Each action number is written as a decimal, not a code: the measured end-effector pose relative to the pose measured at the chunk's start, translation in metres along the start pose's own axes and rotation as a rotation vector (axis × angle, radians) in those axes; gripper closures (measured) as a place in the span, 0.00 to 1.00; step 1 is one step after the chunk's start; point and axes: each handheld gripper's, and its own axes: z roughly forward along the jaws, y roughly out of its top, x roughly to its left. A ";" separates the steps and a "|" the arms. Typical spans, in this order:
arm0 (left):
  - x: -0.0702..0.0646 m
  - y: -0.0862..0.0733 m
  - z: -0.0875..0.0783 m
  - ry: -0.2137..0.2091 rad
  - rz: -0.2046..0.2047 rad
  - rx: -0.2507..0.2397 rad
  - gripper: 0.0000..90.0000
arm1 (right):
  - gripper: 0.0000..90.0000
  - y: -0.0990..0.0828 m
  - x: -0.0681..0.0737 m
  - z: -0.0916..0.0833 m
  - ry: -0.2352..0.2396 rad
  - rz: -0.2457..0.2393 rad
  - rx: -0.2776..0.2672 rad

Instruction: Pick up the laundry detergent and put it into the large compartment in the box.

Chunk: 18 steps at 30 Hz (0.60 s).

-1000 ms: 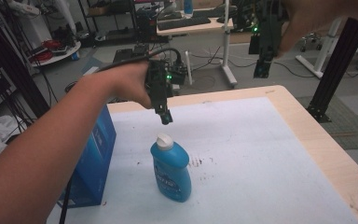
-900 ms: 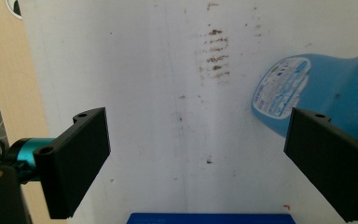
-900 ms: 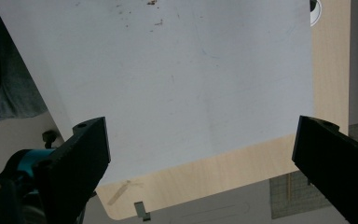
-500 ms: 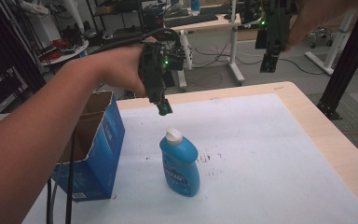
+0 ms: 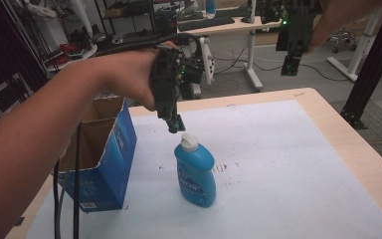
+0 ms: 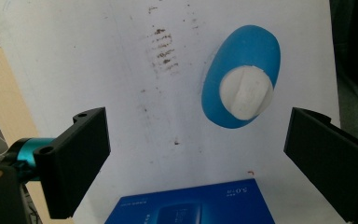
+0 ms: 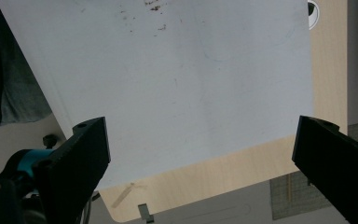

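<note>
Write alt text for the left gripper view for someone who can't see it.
Looking straight down between the left claw, whose two black jaws stand wide open with nothing in them, a blue bottle with a white cap stands on the white table cover. A blue box sits at the bottom edge, and brown specks mark the cover.

The left gripper (image 5: 175, 124) was black, with flat squared jaws, a teal metal cylinder at its base and a green light. Black cables trailed from it. The right gripper (image 5: 289, 67) looked alike. Both forearms were bare.
</note>
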 end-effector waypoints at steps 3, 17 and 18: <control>-0.002 0.002 0.001 -0.004 0.012 0.007 0.08 | 0.03 0.000 0.001 0.000 -0.002 0.012 0.006; -0.011 -0.002 0.031 -0.042 0.105 0.039 0.08 | 0.03 -0.003 0.002 0.000 -0.005 0.016 0.016; -0.012 -0.001 0.033 -0.044 0.117 0.042 0.08 | 0.03 -0.003 0.002 0.001 -0.004 0.023 0.016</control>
